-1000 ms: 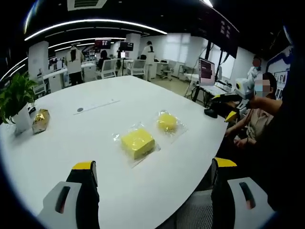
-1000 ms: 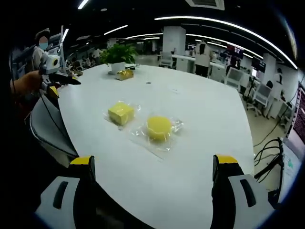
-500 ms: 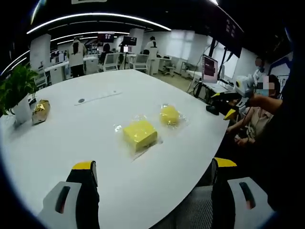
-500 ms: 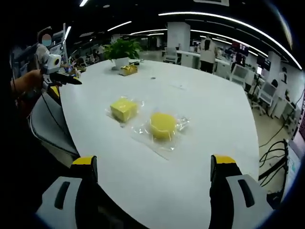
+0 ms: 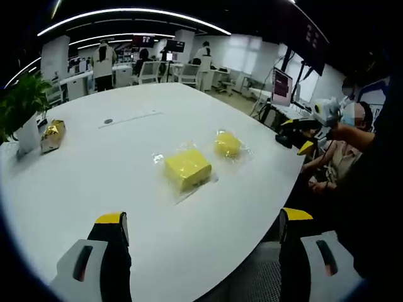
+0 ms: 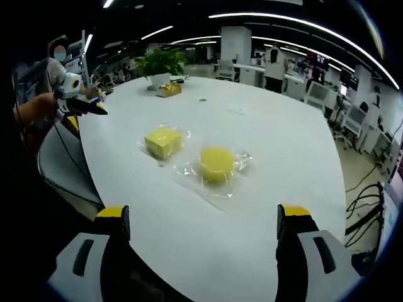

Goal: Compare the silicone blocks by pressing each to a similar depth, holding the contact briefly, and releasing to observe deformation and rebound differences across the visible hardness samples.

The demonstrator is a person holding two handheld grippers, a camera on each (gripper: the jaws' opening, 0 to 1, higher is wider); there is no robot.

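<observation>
Big white table (image 5: 94,163) in an open office. Left gripper (image 5: 201,229) gapes wide, holding nothing, above the near edge; right gripper (image 6: 203,221) likewise. Ahead, well apart from both: square yellow block (image 5: 187,168), corner-on, and round yellow block (image 6: 216,164), each lying flat in clear wrap.

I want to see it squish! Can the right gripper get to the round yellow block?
Probably yes: the round yellow silicone block lies straight ahead of the open right gripper, with bare white table between.

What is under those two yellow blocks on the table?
Each lies on clear plastic wrap: the square block and the round block. The wrap spreads over the white table. Anything directly beneath the blocks is covered.
</observation>
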